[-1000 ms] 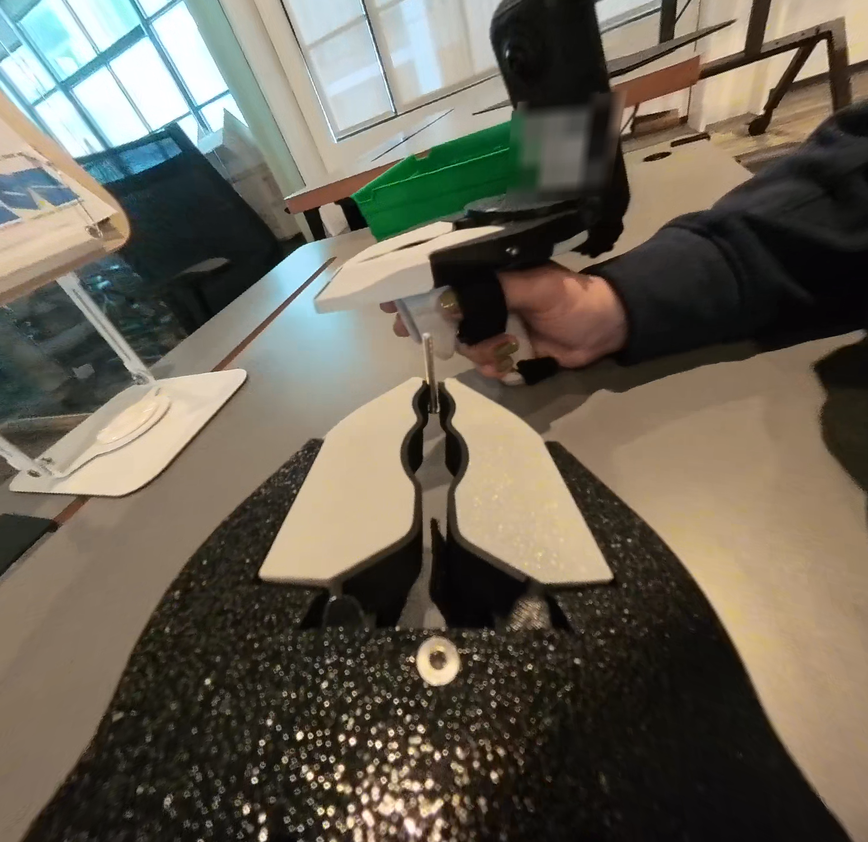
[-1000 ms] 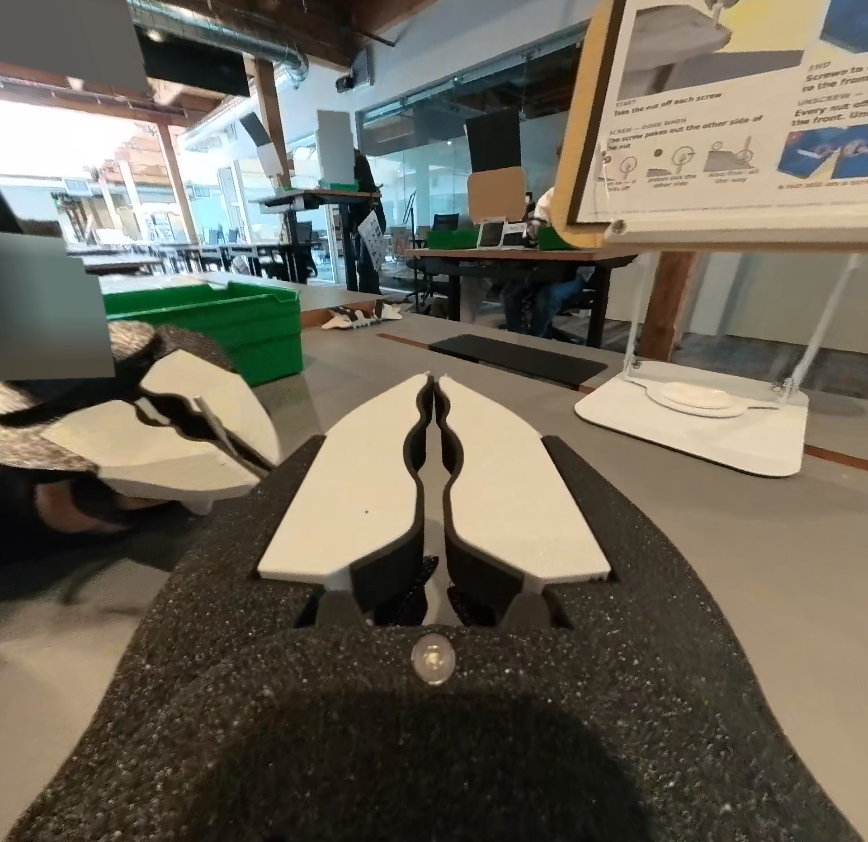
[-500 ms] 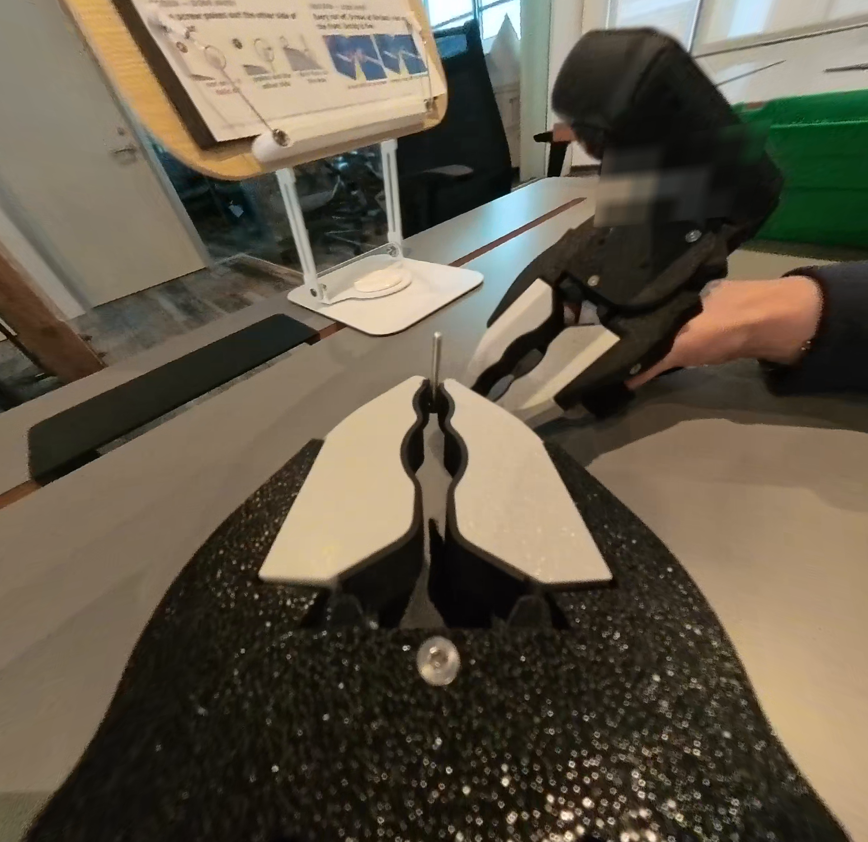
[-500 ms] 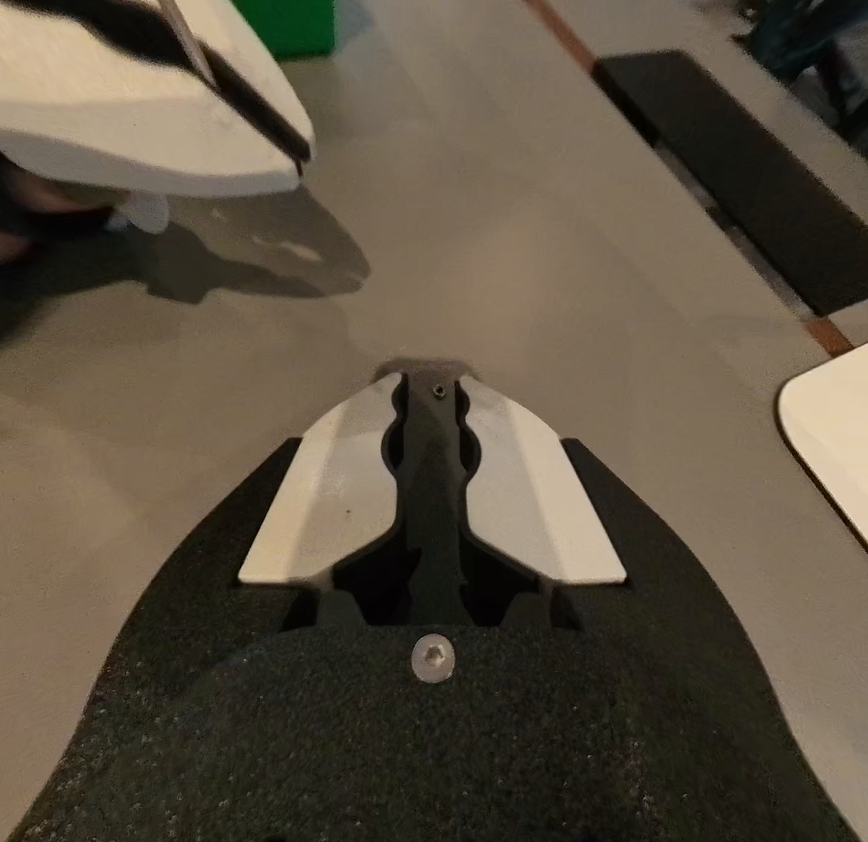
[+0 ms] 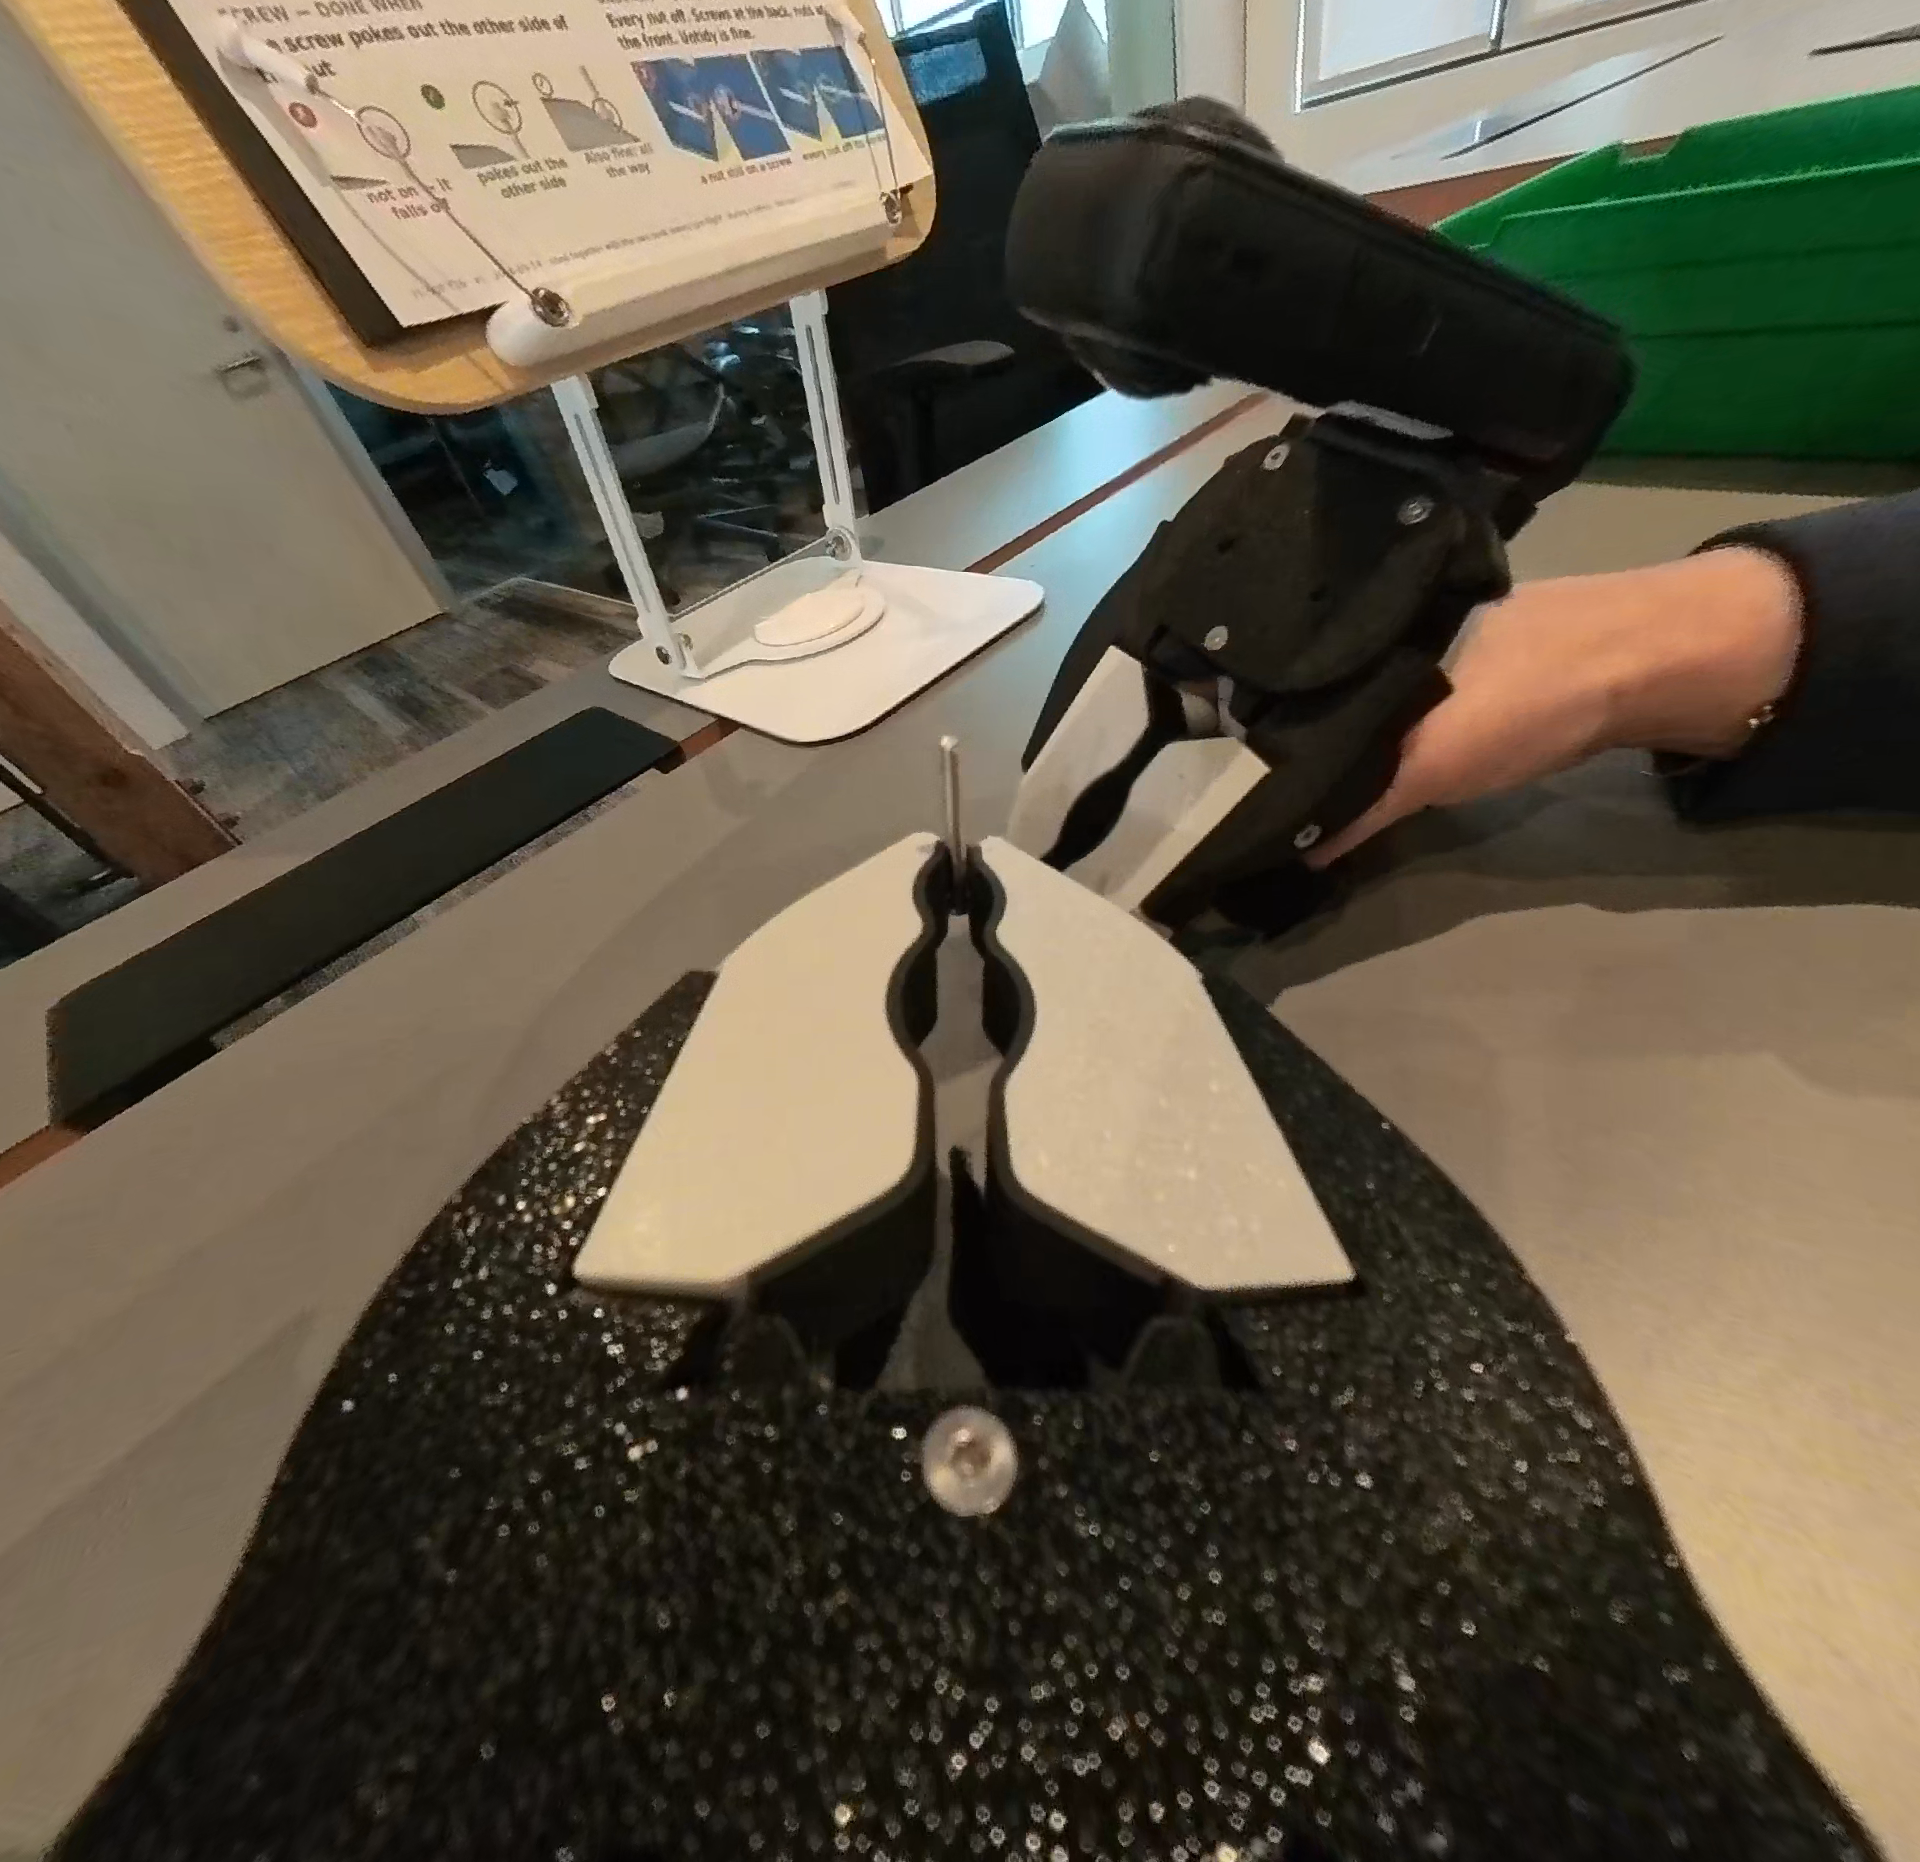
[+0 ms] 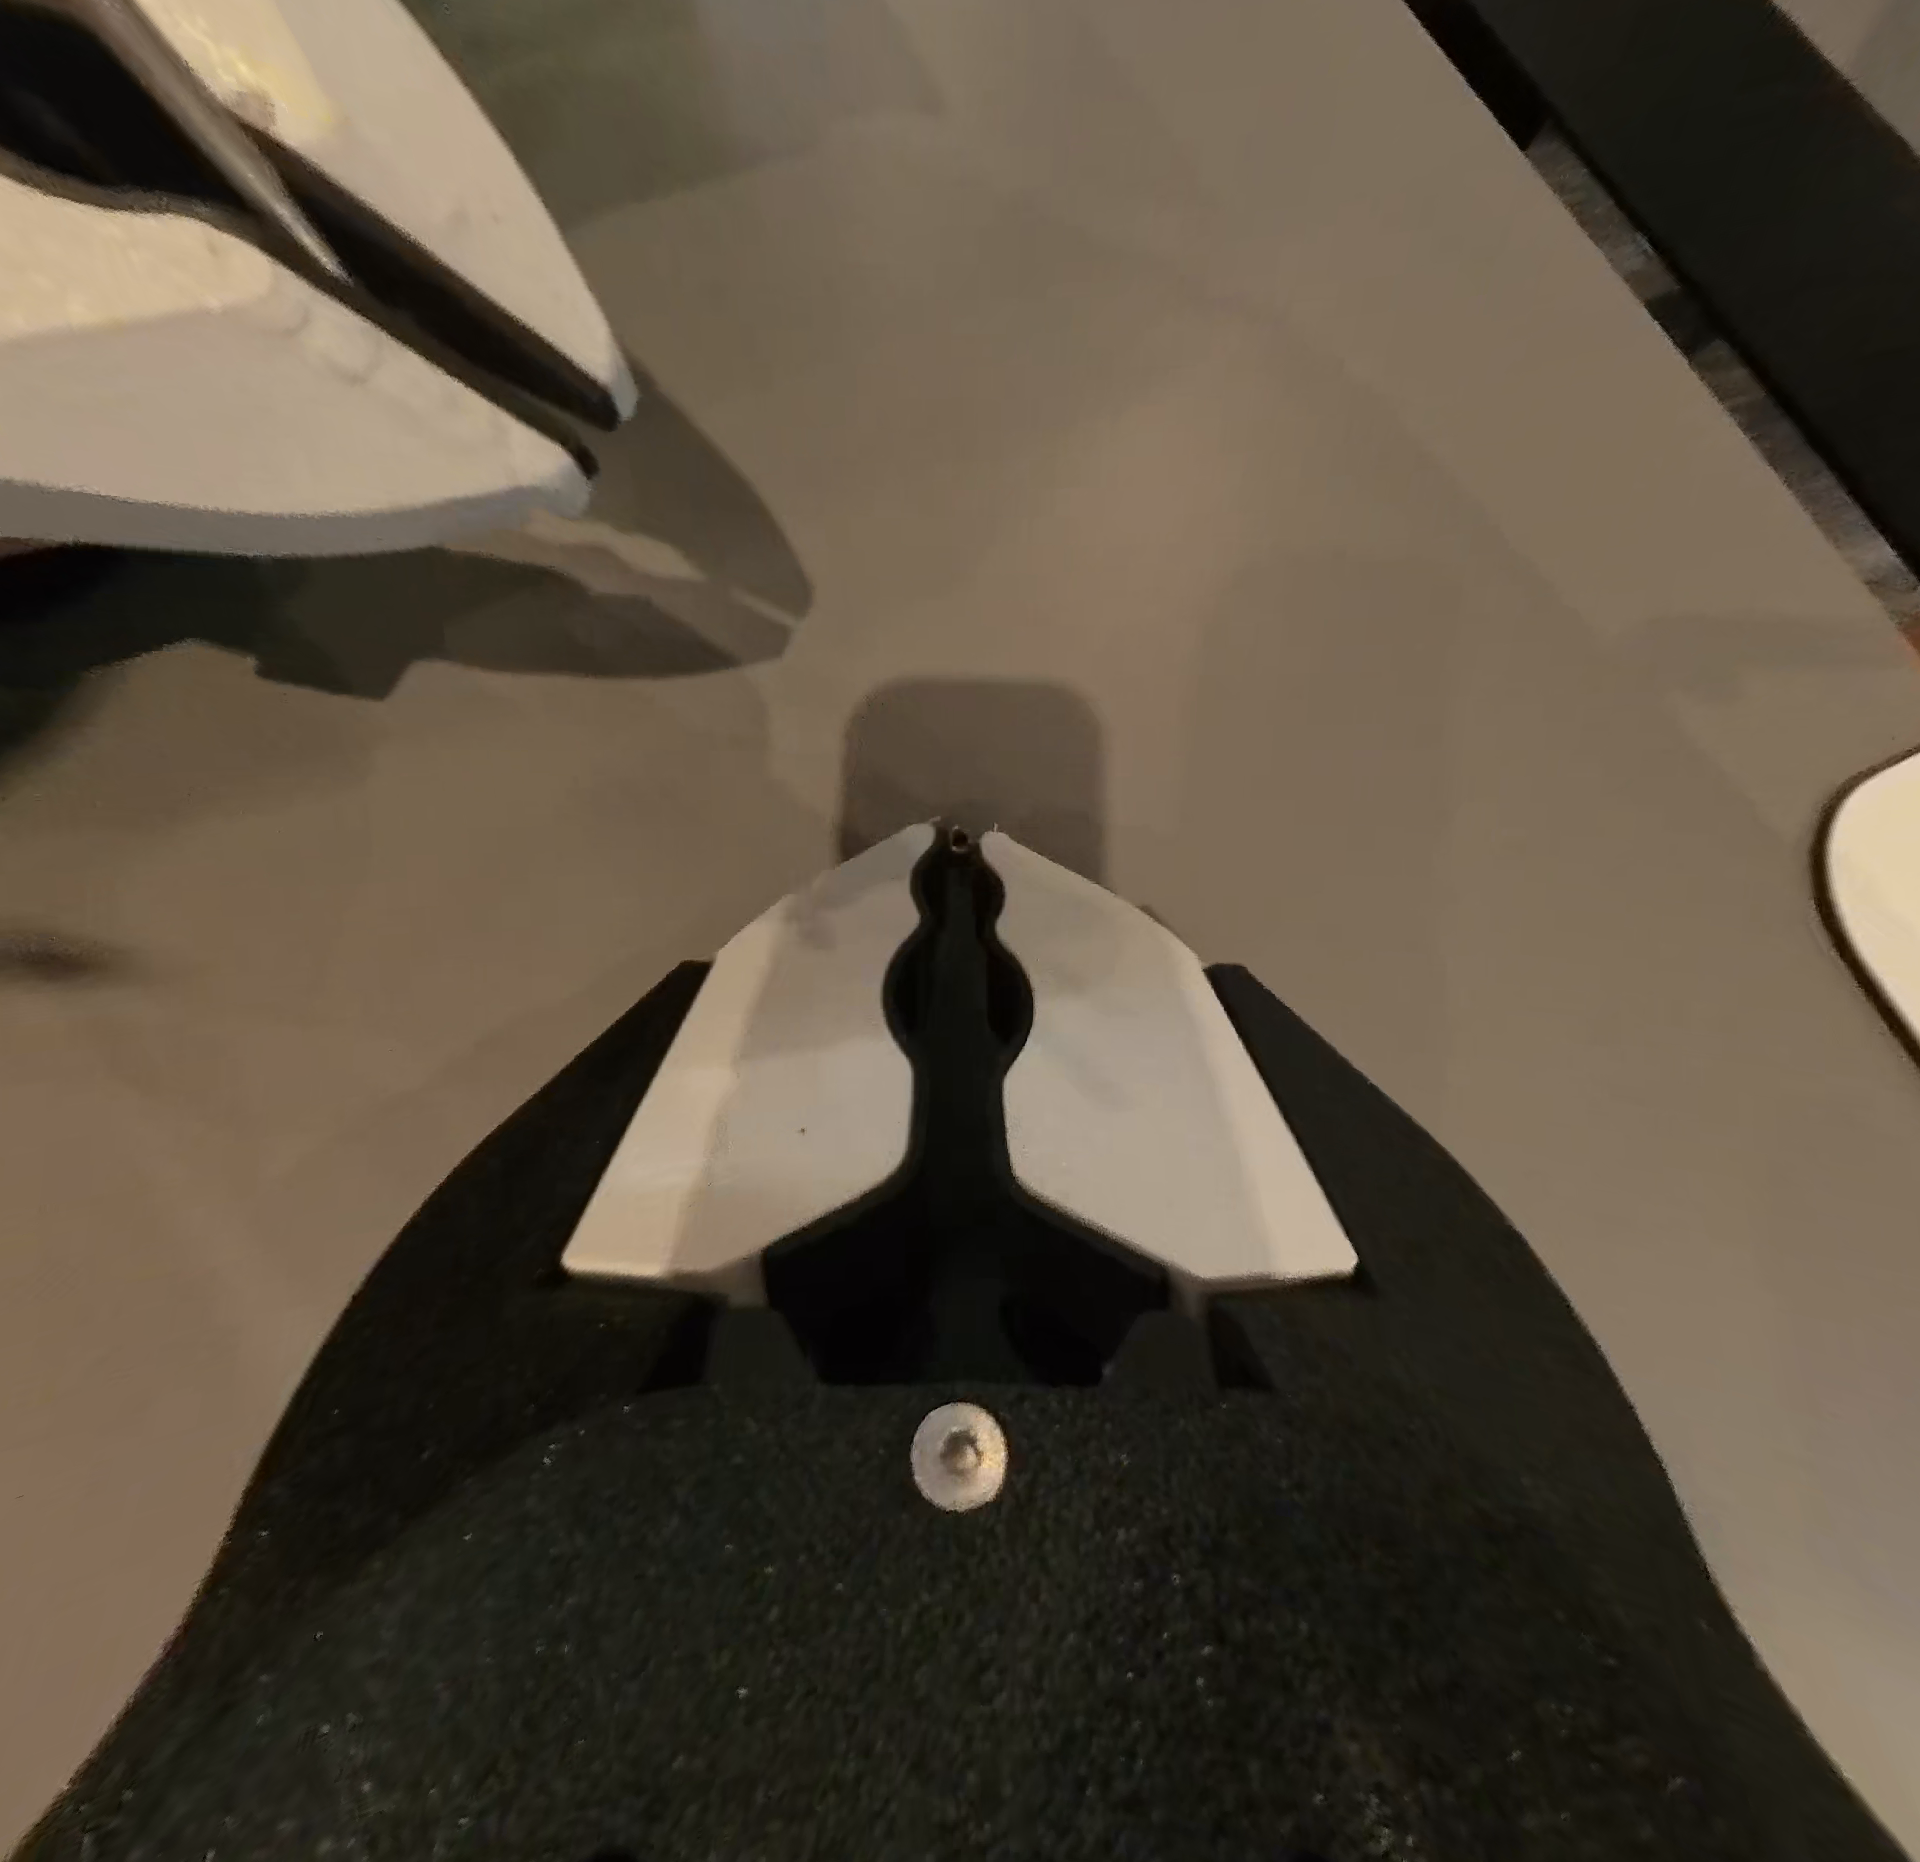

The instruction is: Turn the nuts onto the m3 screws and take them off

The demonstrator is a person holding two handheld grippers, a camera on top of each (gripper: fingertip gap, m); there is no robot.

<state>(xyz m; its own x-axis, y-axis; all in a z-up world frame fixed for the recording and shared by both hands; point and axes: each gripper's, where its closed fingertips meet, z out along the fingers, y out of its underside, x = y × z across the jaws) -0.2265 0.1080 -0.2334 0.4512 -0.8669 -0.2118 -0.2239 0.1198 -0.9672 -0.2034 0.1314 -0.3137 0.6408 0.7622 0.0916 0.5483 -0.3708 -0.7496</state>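
My left gripper point(image 5: 951, 862) is shut on a thin m3 screw point(image 5: 949, 799), which stands upright out of its fingertips above the grey table point(image 5: 1558, 1137). My right gripper point(image 6: 957, 836) is tipped down onto the table, its tips closed on a small nut point(image 6: 957, 842) lying there. In the left wrist view the right gripper point(image 5: 1081, 836) is just right of the screw, held by a hand point(image 5: 1558, 690). In the right wrist view the left gripper point(image 6: 597, 451) is blurred at the upper left, with the screw point(image 6: 197, 139) across it.
A wooden stand with an instruction sheet point(image 5: 540, 129) has its white base point(image 5: 831, 649) just behind the grippers; the base also shows in the right wrist view point(image 6: 1870, 877). A black pad point(image 5: 312, 877) lies along the table's far edge. A green bin point(image 5: 1714, 306) stands at the back right. The gap from one gripper's tips to the other's is roughly 9 cm.
My right gripper tipped down to the table, opened around the nut and has now closed its jaws on it. My left gripper turned toward the stand, still holding the screw.
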